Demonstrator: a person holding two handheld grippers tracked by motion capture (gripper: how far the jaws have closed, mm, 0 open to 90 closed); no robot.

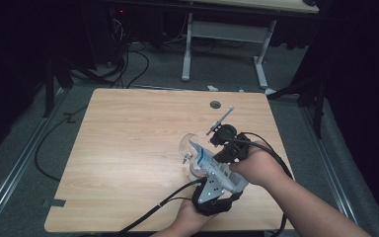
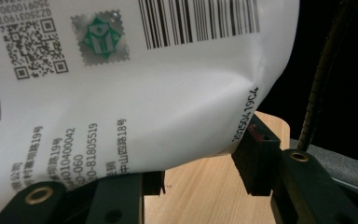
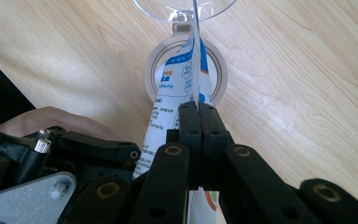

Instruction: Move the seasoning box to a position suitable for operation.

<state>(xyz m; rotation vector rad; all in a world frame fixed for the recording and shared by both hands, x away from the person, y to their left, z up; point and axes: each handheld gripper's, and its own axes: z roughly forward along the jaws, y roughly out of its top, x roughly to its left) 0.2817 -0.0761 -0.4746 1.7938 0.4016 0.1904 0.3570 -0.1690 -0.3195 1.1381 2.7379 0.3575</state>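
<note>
At the table's near edge, toward five o'clock in the high view, the left gripper (image 1: 216,196) clamps the bottom of a white printed pouch (image 1: 216,169); in the left gripper view its jaws sit at either side of the pouch's lower seam (image 2: 242,140), closed onto it, the film dimpling there. Just beyond, at about three o'clock of the pouch, the right gripper (image 1: 225,148) pinches the pouch's side edge; in the right gripper view its jaws are pressed fully together on the thin film (image 3: 193,70). Past the pouch's top corner a clear glass (image 1: 190,148) sits on the wooden table (image 1: 128,148), its round base (image 3: 185,70) under the pouch. Risks, as I judge them: uneven pulling could tear the film suddenly and spill the contents, slick film could slip from either grip, and the pouch could knock the light glass toward eleven o'clock.
</note>
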